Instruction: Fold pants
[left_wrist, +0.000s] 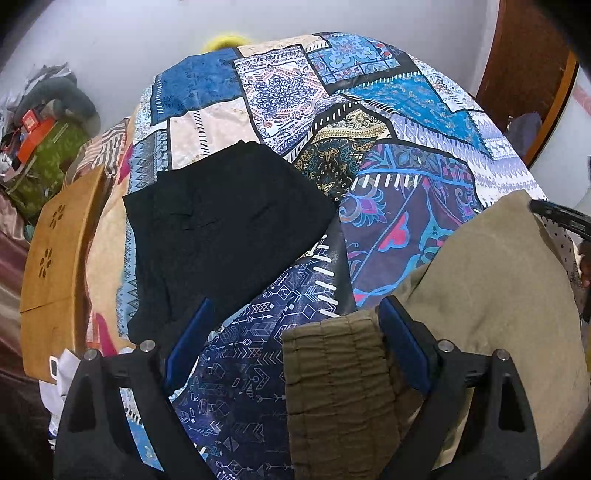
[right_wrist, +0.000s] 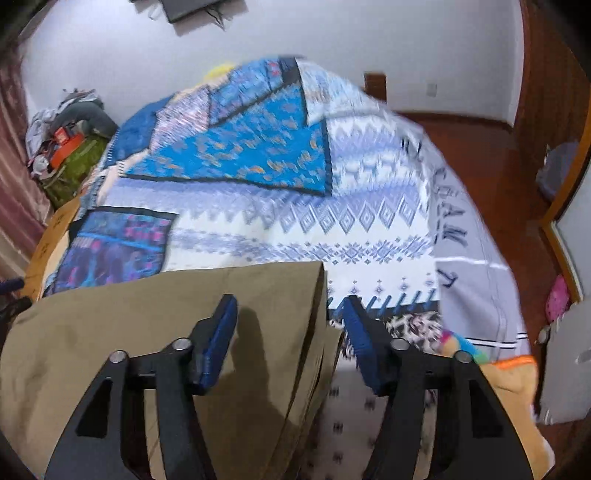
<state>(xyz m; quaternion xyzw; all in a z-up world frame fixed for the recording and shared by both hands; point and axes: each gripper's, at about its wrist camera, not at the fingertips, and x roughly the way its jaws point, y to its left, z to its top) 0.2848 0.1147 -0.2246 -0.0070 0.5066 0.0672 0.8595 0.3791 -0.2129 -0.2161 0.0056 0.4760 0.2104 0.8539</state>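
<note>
Khaki pants (left_wrist: 491, 295) lie on the patterned bedspread (left_wrist: 280, 96) at the near right; their gathered olive waistband (left_wrist: 336, 373) lies between the fingers of my left gripper (left_wrist: 295, 310), which is open above it. In the right wrist view the same pants (right_wrist: 122, 325) spread across the lower left, their right edge running between the fingers of my right gripper (right_wrist: 290, 308), which is open and holds nothing. A folded black garment (left_wrist: 221, 225) lies on the bed ahead of the left gripper.
A wooden board with flower cut-outs (left_wrist: 55, 266) stands at the bed's left edge. A heap of clothes and an orange box (left_wrist: 33, 133) sits at the far left. Red-brown floor (right_wrist: 491, 162) and a wooden door frame (right_wrist: 565, 192) are on the right. An orange-edged cloth (right_wrist: 513, 373) lies near right.
</note>
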